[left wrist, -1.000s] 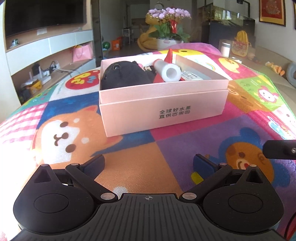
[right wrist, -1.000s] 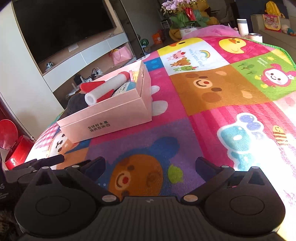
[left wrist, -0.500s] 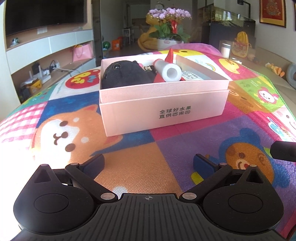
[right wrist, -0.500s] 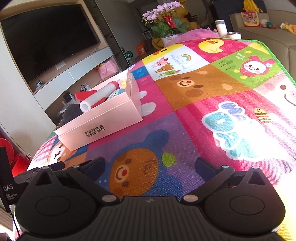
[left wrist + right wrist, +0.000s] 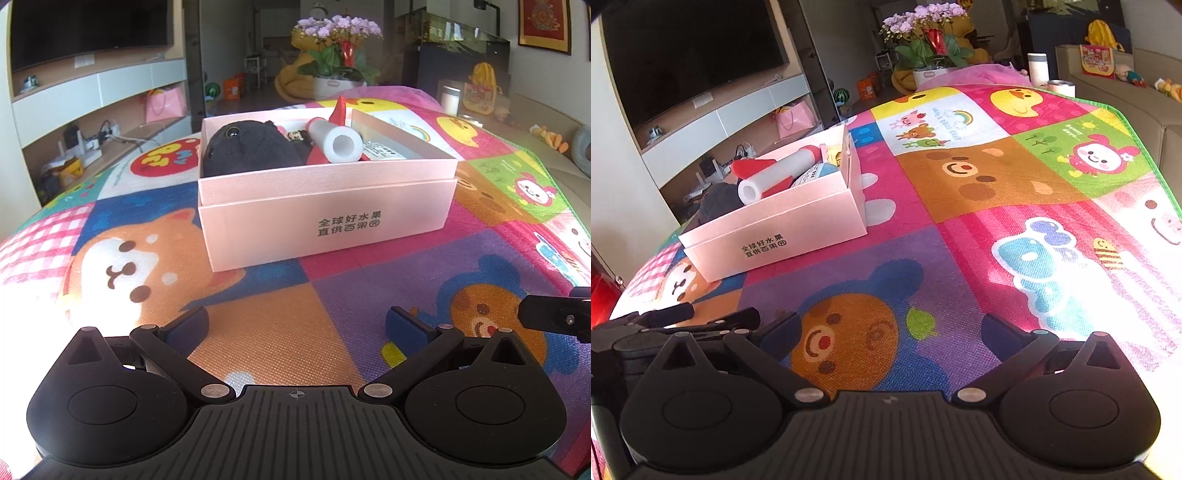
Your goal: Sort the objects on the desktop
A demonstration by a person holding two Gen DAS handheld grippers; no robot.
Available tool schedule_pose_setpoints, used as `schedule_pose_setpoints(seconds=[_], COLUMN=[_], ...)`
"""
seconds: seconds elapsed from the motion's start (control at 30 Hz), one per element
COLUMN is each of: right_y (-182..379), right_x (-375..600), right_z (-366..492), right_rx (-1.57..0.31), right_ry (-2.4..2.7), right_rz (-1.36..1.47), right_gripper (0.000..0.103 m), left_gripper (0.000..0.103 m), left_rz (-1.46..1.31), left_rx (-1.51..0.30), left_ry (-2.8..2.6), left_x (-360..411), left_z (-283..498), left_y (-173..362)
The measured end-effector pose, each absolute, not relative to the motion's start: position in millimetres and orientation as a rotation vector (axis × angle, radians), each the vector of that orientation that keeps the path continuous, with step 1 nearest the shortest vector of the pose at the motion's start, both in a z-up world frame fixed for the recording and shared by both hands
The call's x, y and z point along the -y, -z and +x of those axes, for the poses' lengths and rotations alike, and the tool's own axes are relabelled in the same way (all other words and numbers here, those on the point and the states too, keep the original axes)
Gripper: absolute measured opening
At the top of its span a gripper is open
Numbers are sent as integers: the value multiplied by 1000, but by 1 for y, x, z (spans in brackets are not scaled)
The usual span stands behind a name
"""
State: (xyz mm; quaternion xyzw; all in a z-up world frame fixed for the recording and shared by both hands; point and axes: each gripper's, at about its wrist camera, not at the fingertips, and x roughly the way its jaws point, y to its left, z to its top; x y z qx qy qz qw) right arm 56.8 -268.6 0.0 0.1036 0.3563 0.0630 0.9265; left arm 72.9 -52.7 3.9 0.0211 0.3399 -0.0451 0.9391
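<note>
A pink cardboard box [image 5: 325, 225] with printed characters stands on the cartoon mat [image 5: 266, 325]; it also shows in the right wrist view [image 5: 783, 229]. Inside lie a black plush toy [image 5: 251, 151], a white and red foam rocket [image 5: 338, 140] and a small printed packet [image 5: 380, 151]. My left gripper [image 5: 297, 325] is open and empty, low over the mat in front of the box. My right gripper [image 5: 888, 328] is open and empty, over the bear picture to the right of the box. The rocket [image 5: 775, 173] shows in the right wrist view too.
The colourful mat [image 5: 1015, 192] covers the whole table top. A flower pot [image 5: 338, 55] stands beyond the far edge. A TV shelf [image 5: 92, 110] is at the left. A white cup [image 5: 1038, 68] and sofa [image 5: 1126, 92] are at the far right.
The right gripper has swung its view to the right and tilted, so the box sits further left. The left gripper has barely moved. Both stay open.
</note>
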Motion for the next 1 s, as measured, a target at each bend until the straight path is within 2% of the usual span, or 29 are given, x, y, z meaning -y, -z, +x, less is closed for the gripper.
schedule_pose_setpoints(seconds=[0.27, 0.53, 0.6, 0.77, 1.0], right_y=[8, 7, 12, 13, 15], right_x=[247, 222, 228, 252, 244], right_z=[79, 85, 86, 105, 99], right_rx=[-780, -650, -589, -689, -693], right_ry=[-140, -257, -332, -401, -339], right_rz=[-61, -313, -311, -116, -111], right_gripper=[103, 103, 103, 103, 103], left_gripper=[103, 103, 103, 103, 103], left_rz=[43, 41, 43, 42, 42], left_rx=[-694, -695, -693, -694, -694], left_ry=[92, 91, 91, 91, 91], left_x=[53, 52, 53, 52, 52], left_z=[73, 74, 73, 74, 75], left_y=[-4, -4, -4, -4, -4])
